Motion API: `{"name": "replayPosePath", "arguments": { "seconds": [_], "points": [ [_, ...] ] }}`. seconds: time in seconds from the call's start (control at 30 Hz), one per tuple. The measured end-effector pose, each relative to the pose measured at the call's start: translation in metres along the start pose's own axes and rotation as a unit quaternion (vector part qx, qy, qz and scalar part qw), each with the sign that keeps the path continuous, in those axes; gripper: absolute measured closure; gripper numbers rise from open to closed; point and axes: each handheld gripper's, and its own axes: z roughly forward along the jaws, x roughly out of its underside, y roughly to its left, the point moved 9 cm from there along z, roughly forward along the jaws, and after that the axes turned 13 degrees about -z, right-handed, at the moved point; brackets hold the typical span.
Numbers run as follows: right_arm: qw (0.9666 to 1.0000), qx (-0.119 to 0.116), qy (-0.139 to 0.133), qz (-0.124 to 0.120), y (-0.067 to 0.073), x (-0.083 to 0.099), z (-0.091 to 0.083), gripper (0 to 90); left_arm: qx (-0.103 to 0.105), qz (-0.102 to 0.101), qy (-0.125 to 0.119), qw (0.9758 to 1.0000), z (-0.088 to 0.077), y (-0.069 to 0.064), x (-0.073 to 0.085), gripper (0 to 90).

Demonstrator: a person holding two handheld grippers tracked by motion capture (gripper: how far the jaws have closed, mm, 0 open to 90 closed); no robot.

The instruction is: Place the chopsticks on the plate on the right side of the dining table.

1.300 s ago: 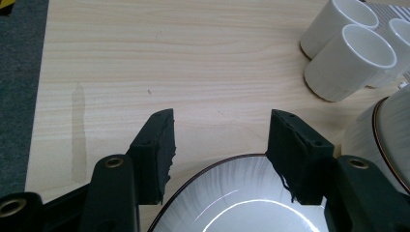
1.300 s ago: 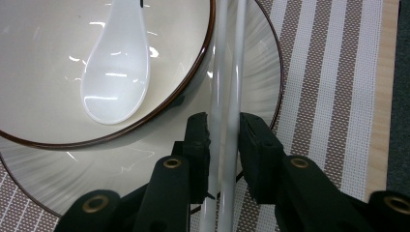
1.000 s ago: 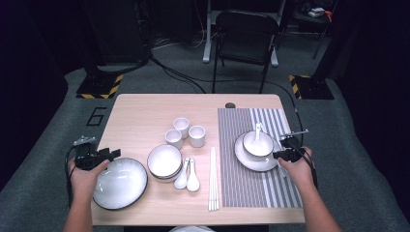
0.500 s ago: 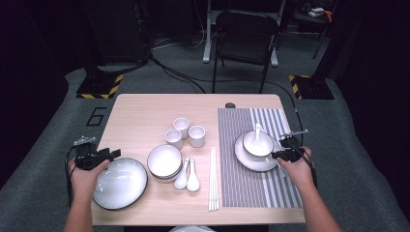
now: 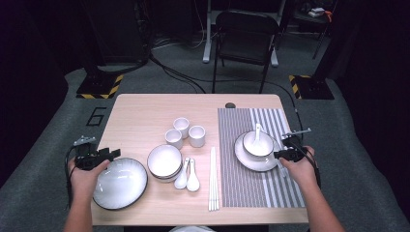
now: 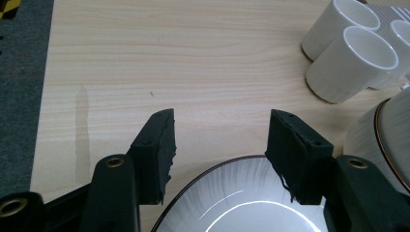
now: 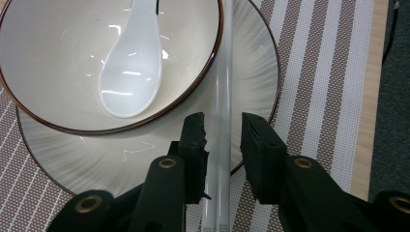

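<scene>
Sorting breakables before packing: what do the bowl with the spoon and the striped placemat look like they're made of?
Bowl and spoon: apparently glazed white ceramic, with glossy highlights; the bowl has a thin brown rim line. Placemat: seemingly woven vinyl or fabric, with a matte mesh texture.

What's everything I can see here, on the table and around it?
table: one, light wood
placemat: one, striped, right side
cups: three, white, centre
stacked bowls: white, centre
spoons: two, white, beside them
chopsticks: white, by the placemat
large plate: one, white, left
small plate: one, on the placemat, under a bowl holding a spoon
plate chopsticks: white, over its rim
chair: one, black, behind
left gripper: fingers open over the large plate
right gripper: fingers just opening around the plate chopsticks
</scene>
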Motion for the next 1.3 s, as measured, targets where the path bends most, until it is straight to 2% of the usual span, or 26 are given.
{"name": "replayPosePath", "arguments": {
  "seconds": [0.17, 0.43, 0.7, 1.03, 1.3],
  "points": [
    [1.0000, -0.001, -0.002, 0.001, -0.001, 0.001, -0.005, 71.3, -0.003, 0.004, -0.002, 1.0000, 0.001, -0.002, 0.000, 45.4],
    [0.9999, -0.001, -0.002, -0.013, 0.000, 0.004, -0.012, 72.4, 0.003, 0.007, 0.007, 0.9999, 0.001, -0.006, 0.002, 45.0],
    [0.9998, -0.006, 0.002, -0.020, 0.001, 0.008, -0.016, 71.9, -0.001, 0.017, 0.007, 0.9998, 0.002, -0.006, 0.002, 45.3],
    [0.9998, -0.013, 0.004, -0.013, 0.001, 0.017, -0.020, 69.9, -0.002, 0.013, 0.005, 0.9999, 0.002, -0.007, 0.003, 44.6],
    [0.9997, -0.011, 0.004, -0.023, 0.003, 0.023, -0.019, 68.5, -0.002, 0.016, 0.011, 0.9998, 0.003, -0.007, 0.004, 44.1]
  ]
}}
